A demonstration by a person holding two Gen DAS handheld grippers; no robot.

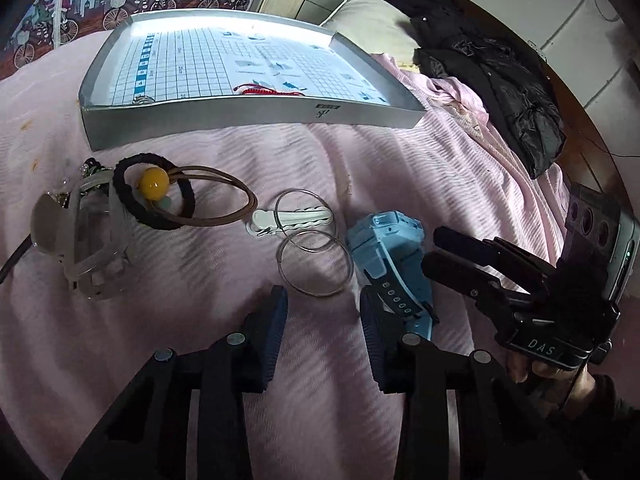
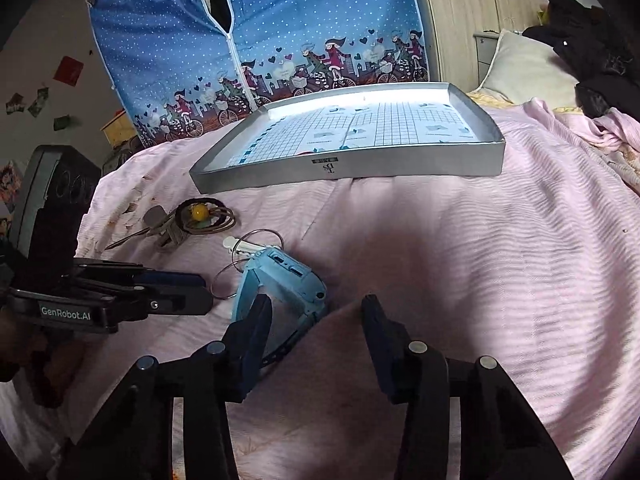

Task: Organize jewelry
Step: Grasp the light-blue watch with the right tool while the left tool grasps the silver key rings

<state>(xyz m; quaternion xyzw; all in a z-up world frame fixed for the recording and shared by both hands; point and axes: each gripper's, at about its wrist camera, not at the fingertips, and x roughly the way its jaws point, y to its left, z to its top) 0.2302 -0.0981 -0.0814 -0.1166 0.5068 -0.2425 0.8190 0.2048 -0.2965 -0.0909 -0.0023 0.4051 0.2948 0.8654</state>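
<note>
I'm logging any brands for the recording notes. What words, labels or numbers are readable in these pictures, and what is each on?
"GenRobot.AI": white label on the side of the left gripper, seen from the right wrist view.
"DAS": on the body of the right gripper, seen from the left wrist view; the rest is cut off.
Logo and small tag on the front wall of the silver tray: too small to read.
Grid sheet inside the tray: print blurred, unreadable.

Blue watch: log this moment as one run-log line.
blue watch: on pink blanket, ungrasped | right tool: open, left finger at watch | left tool: open, near rings | tray: holds red cord
</note>
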